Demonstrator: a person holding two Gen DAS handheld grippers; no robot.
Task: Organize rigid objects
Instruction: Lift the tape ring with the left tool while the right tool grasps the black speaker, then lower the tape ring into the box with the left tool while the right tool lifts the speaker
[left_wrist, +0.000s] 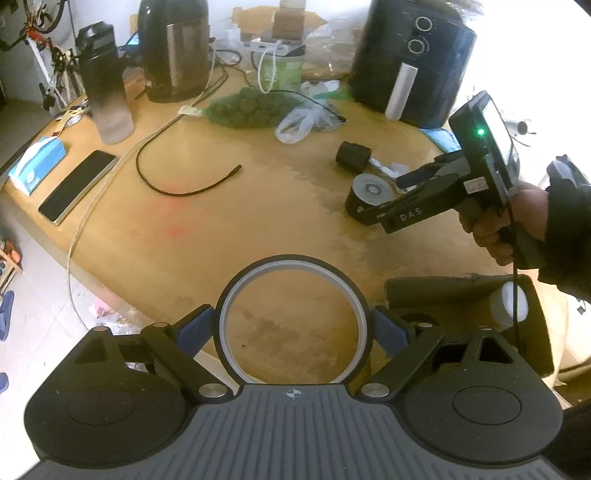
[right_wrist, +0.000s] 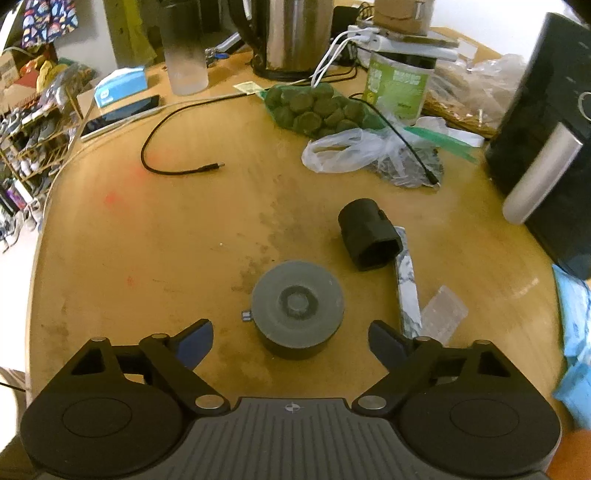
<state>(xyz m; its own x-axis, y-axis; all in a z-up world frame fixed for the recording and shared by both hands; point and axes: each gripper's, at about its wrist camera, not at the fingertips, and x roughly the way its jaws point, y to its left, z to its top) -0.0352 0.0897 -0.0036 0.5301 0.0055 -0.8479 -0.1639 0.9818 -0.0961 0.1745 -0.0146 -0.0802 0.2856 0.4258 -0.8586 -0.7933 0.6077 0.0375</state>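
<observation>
Ring: one; dark cylinders: two

We see a kettle at the far edge of the table, air fryer right, phone and tissue box left, black cable, bag of green lumps.

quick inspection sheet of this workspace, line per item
surface: wooden table, stained, a few red marks
job's things: ring in left tool; grey-topped cylinder upright; black socket on its side; marbled bar beside it
clutter: phone, tissue box, kettle, net of green balls, plastic bag, air fryer
grippers: left tool shut on ring; right tool open, flanking the cylinder
cables: loose black cable; white charger leads
surroundings: shoe rack at left
</observation>
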